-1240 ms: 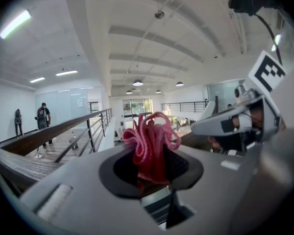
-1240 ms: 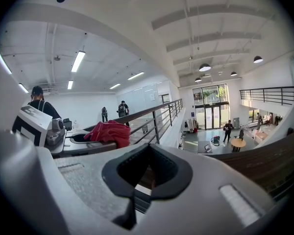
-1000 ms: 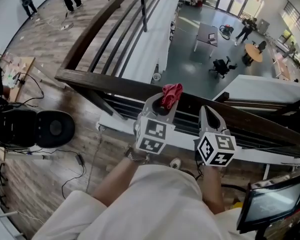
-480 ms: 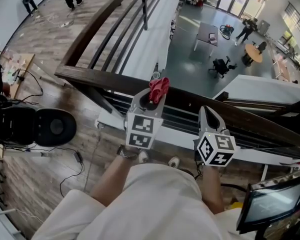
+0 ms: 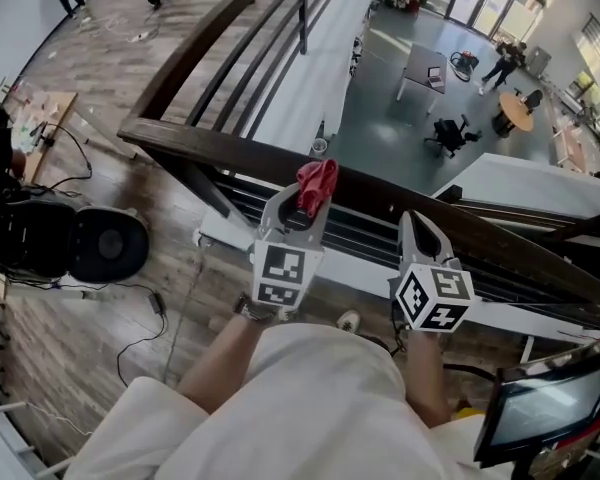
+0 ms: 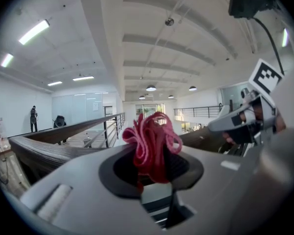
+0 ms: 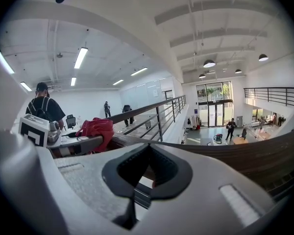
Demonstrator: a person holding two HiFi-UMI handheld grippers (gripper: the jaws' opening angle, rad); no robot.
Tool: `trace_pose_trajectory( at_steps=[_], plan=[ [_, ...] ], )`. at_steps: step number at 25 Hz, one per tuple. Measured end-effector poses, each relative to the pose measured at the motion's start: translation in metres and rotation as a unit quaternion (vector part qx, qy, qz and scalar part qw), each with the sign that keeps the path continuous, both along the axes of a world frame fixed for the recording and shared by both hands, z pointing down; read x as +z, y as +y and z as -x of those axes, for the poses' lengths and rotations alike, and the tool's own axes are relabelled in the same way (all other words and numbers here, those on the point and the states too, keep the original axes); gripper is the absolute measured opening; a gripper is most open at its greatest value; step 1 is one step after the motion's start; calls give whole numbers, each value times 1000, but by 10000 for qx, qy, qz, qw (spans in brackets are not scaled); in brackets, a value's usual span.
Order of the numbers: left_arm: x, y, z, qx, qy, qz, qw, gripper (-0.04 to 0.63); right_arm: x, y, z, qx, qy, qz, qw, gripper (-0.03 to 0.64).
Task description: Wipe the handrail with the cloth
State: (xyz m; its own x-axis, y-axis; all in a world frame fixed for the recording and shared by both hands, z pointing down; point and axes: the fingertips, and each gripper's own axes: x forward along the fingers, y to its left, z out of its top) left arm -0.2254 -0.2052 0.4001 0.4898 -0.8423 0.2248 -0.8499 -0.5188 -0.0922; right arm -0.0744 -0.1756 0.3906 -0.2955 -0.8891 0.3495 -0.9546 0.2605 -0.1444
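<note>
A dark wooden handrail (image 5: pixel 190 148) crosses the head view from the left to the lower right. My left gripper (image 5: pixel 302 208) is shut on a bunched red cloth (image 5: pixel 317 182), which sits at the rail's top. In the left gripper view the cloth (image 6: pixel 152 141) sticks up from between the jaws of the left gripper (image 6: pixel 154 169), with the handrail (image 6: pixel 39 148) beyond. My right gripper (image 5: pixel 417 226) is held near the rail to the right, shut and holding nothing. The right gripper view shows the right gripper (image 7: pixel 147 173), the handrail (image 7: pixel 240 153) and the cloth (image 7: pixel 95 130).
Below the rail are metal bars (image 5: pixel 380 236) and an open drop to a lower floor with a table (image 5: pixel 420 68) and people. A round black seat (image 5: pixel 105 243) and cables (image 5: pixel 160 318) lie on the wood floor at left. A monitor (image 5: pixel 540 398) stands at lower right.
My left gripper has slid left along the handrail with the red cloth in it. The right gripper has stayed where it was.
</note>
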Motion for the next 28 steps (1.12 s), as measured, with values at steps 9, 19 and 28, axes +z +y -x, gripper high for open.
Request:
trace_pose_trajectory(
  at_steps=[9,19,28],
  plan=[
    [30,19,-3,-8,-95,434,9990,121,2,-2,8,-112,33,37,9999,3],
    [50,19,-7,86,18,812,9967,120,2,0,2,-25,58,39,10000,3],
    [57,29,-35,490,172,1038,9932,120,4,7,-10,46,51,23,10000,2]
  ],
)
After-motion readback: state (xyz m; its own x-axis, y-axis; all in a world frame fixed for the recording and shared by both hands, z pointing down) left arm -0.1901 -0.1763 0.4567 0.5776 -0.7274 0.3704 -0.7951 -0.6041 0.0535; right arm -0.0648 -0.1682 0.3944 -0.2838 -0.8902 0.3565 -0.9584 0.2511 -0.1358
